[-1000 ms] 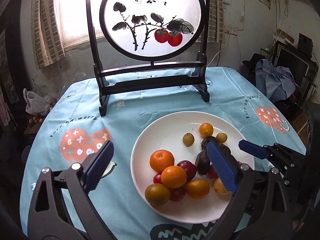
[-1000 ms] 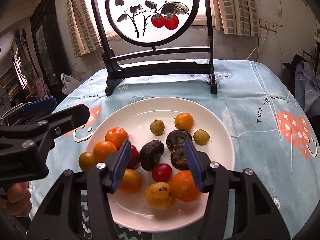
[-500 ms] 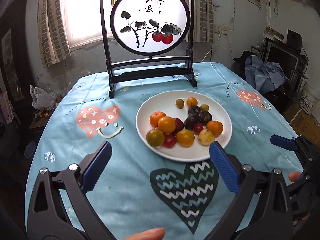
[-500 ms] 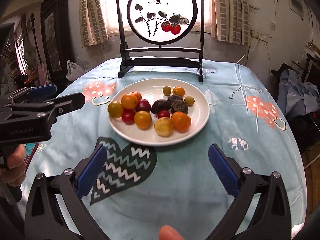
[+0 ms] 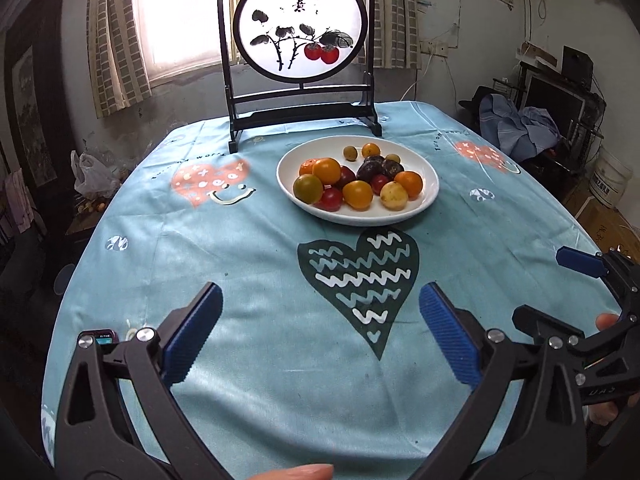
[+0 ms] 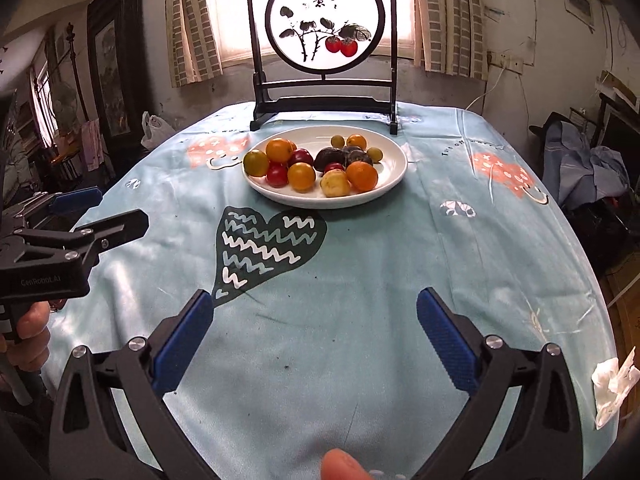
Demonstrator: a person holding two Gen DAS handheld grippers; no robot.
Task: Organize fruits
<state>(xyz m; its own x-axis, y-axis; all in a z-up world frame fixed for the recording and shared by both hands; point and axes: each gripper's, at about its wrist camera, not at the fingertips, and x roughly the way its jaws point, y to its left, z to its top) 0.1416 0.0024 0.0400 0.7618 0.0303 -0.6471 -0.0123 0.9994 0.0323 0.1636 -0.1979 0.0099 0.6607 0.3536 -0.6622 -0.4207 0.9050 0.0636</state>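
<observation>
A white plate (image 5: pixel 430 184) sits past the middle of the table and holds several small fruits: oranges (image 5: pixel 327 170), red tomatoes (image 5: pixel 330 199), a yellow fruit (image 5: pixel 394 196) and dark purple ones (image 5: pixel 370 169). The plate also shows in the right wrist view (image 6: pixel 396 166). My left gripper (image 5: pixel 320 334) is open and empty, low over the near cloth, well short of the plate. My right gripper (image 6: pixel 312 334) is open and empty, also near the front edge. Each gripper shows at the side of the other's view.
A black-framed round painted screen (image 5: pixel 300 32) stands behind the plate. The table has a light blue cloth with a dark heart print (image 5: pixel 360 276). A crumpled white tissue (image 6: pixel 612 380) lies at the right edge. Clutter and furniture surround the table.
Both grippers have pulled back from over the plate to the near side of the table. The right gripper's jaws have opened wide. The fruits stay on the plate.
</observation>
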